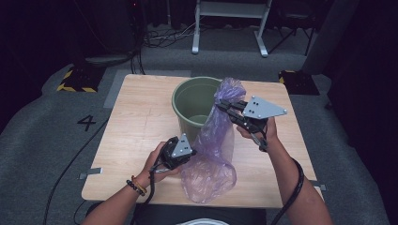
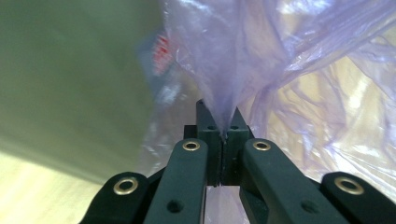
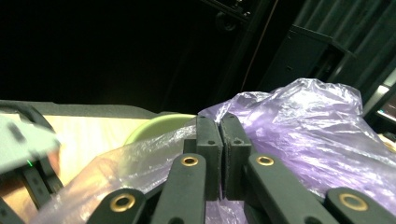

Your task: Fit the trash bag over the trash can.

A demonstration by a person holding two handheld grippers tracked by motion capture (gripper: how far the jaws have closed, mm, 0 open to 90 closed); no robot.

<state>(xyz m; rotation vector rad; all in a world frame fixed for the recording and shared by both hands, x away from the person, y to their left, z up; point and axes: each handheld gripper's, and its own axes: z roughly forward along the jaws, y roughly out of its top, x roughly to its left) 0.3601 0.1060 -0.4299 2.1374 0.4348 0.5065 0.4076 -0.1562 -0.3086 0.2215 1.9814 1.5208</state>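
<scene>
A thin purple plastic bag [image 1: 213,154] hangs beside a green bucket [image 1: 190,101] on the wooden table [image 1: 136,122], its lower end resting near the front edge. My right gripper [image 1: 219,104] is shut on the bag's top, just over the bucket's right rim. Its own view shows the jaws pressed together [image 3: 218,122] with the bag's film [image 3: 299,121] pinched between them and the bucket rim [image 3: 154,126] behind. My left gripper [image 1: 193,151] is shut on the bag's left side, lower down. In its view the film [image 2: 243,56] gathers into the closed tips [image 2: 219,114], with the bucket wall [image 2: 70,70] at left.
The table stands on grey carpet with a black "4" [image 1: 87,123] marked to its left. A white metal frame [image 1: 230,23] stands behind, and yellow-black striped feet [image 1: 75,82] sit at the far corners. Cables trail from both grippers off the front edge.
</scene>
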